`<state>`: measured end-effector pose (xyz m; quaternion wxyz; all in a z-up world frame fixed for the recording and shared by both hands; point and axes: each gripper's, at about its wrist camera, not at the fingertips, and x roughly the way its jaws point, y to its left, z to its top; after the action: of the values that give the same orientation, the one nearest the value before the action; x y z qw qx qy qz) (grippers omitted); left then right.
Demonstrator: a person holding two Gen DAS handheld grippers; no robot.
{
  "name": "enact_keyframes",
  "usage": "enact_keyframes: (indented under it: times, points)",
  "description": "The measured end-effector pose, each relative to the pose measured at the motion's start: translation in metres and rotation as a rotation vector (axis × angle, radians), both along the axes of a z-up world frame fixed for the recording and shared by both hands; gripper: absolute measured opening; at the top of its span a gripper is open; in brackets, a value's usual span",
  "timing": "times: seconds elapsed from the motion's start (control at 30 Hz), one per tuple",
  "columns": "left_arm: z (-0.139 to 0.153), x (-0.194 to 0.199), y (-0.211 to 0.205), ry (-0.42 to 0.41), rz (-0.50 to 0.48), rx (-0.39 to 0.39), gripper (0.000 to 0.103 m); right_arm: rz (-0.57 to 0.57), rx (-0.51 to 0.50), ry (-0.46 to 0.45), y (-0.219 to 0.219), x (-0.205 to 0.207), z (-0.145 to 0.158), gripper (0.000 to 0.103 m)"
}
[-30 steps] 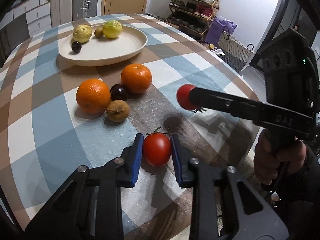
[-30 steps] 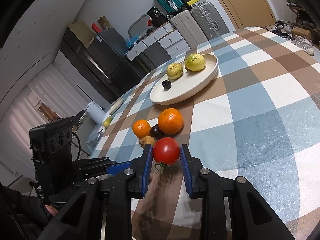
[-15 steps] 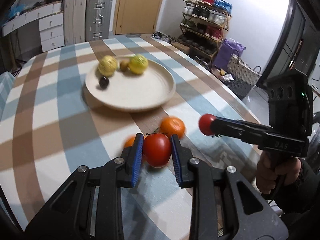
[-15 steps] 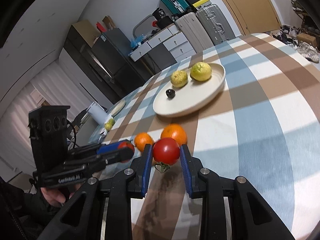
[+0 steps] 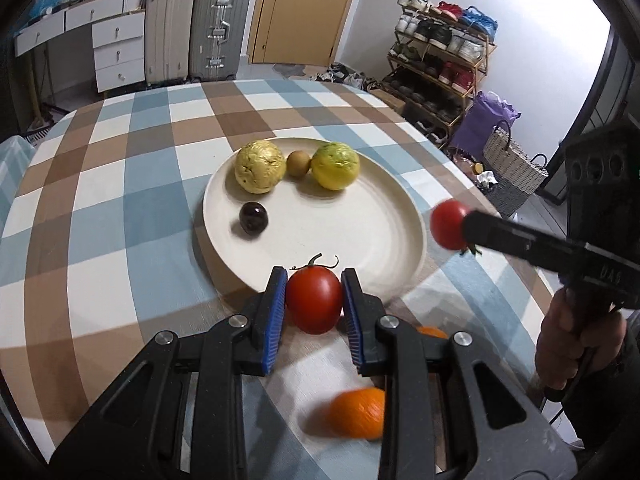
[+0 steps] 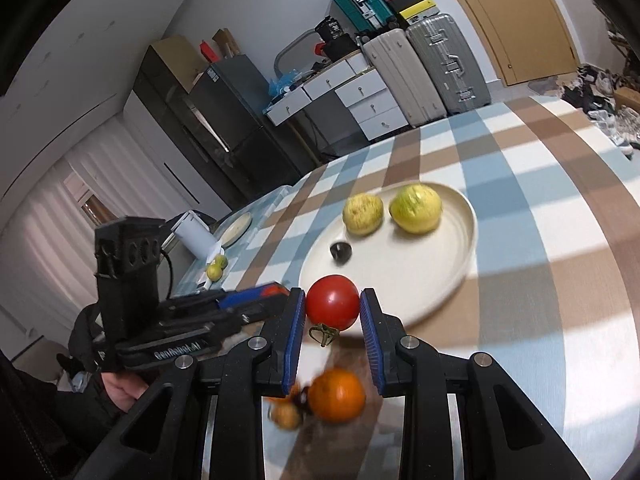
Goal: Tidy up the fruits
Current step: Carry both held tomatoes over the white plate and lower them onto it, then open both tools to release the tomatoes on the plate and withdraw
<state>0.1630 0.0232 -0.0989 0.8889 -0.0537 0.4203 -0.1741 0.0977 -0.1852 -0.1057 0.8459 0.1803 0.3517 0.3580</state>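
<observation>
Left gripper (image 5: 314,306): closed on a tomato (image 5: 314,304), blue pads pressed on both flanks, stem toward the plate (image 5: 404,216). The fruit is held in the air just short of the plate's near rim, over the checked tablecloth (image 5: 100,208).

Right gripper (image 6: 332,312): closed on a second tomato (image 6: 332,302), stem hanging down. It is held off the cloth at the plate's near edge.

On the plate: two yellow-green fruits (image 5: 260,166), a small brown fruit (image 5: 299,163) between them, a dark plum (image 5: 253,218) nearer the front. The middle and right of the plate are bare. An orange (image 6: 336,396) and smaller fruits are left on the cloth below the grippers.

Risks judged from here:
- Both tomatoes are aimed at the same near part of the plate. The two grippers are close together, so a clash of fingers is possible if both are lowered at once.
- The tomatoes are round and smooth. If released above the plate rather than on it, a roll toward the rim, or into the plum, is likely.
- The skins are soft; bruising is to be expected if the grip is tightened.
- If the approach is too low, the rim could be struck and the plate shoved.
</observation>
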Motion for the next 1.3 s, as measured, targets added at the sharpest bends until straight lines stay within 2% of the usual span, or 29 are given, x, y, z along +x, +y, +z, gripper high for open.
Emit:
enact_keyframes:
  times: [0.5, 0.7, 1.03, 1.17, 1.23, 1.27, 1.3]
  points:
    - [-0.024, 0.045, 0.016, 0.034, 0.023, -0.007, 0.025, 0.034, -0.05, 0.121, 0.05, 0.091, -0.016, 0.029]
    - [-0.028, 0.05, 0.016, 0.033, 0.01, -0.013, 0.025, 0.038, -0.079, 0.172, 0.067, 0.112, -0.029, 0.029]
    - [-0.029, 0.058, 0.014, 0.031, 0.008, -0.015, 0.026, 0.024, -0.119, 0.201, 0.08, 0.126, -0.041, 0.029]
    - [-0.024, 0.054, 0.018, 0.02, 0.03, -0.02, 0.037, 0.027, -0.112, 0.197, 0.081, 0.127, -0.04, 0.03]
    - [-0.02, 0.05, 0.02, 0.014, 0.035, -0.027, 0.04, 0.029, -0.095, 0.192, 0.079, 0.125, -0.037, 0.041]
    - [-0.018, 0.047, 0.02, 0.01, 0.038, -0.027, 0.041, 0.019, -0.08, 0.181, 0.076, 0.122, -0.033, 0.052]
    - [-0.016, 0.045, 0.021, 0.006, 0.039, -0.027, 0.041, 0.015, -0.066, 0.168, 0.073, 0.12, -0.029, 0.053]
